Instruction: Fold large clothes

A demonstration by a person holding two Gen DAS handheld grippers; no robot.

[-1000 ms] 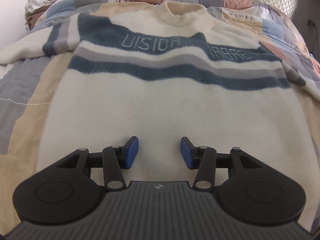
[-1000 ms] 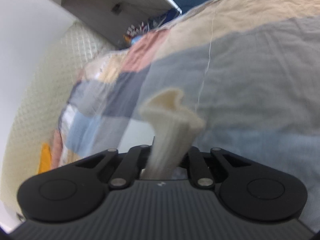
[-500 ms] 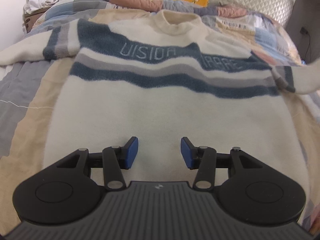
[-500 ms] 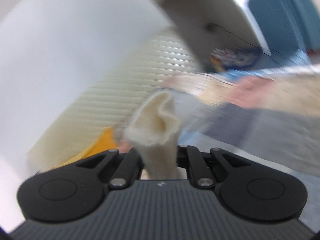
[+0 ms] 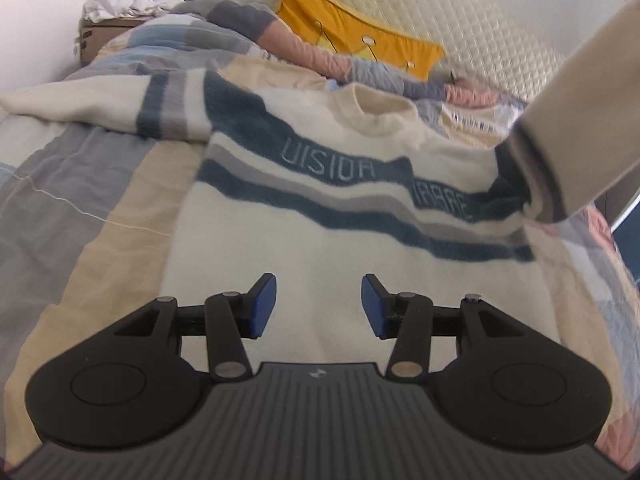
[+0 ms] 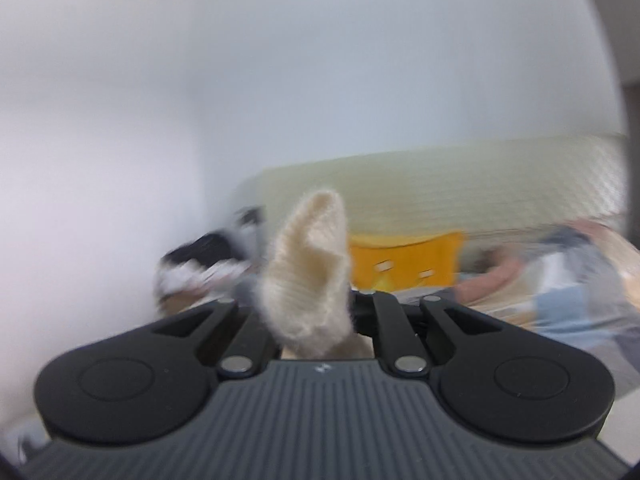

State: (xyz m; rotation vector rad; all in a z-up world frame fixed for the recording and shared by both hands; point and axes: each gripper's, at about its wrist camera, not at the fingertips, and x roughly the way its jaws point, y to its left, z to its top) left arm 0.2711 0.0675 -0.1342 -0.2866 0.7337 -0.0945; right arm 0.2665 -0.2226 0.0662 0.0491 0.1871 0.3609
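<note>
While the left wrist view shows the whole sweater spread flat on the quilt in the middle of the frame, the right wrist view shows only the cream cuff of one sleeve, at the centre of a blurred picture. The left gripper hangs over the lower part of the sweater with its blue pads wide apart and nothing between them. The right gripper is closed on the cuff, which sticks up between the fingers. At the right edge of the left view, the sleeve rises off the bed. On the chest stripe I can read "VISION"; the second word is not clear. A yellow pillow lies at the upper centre.
</note>
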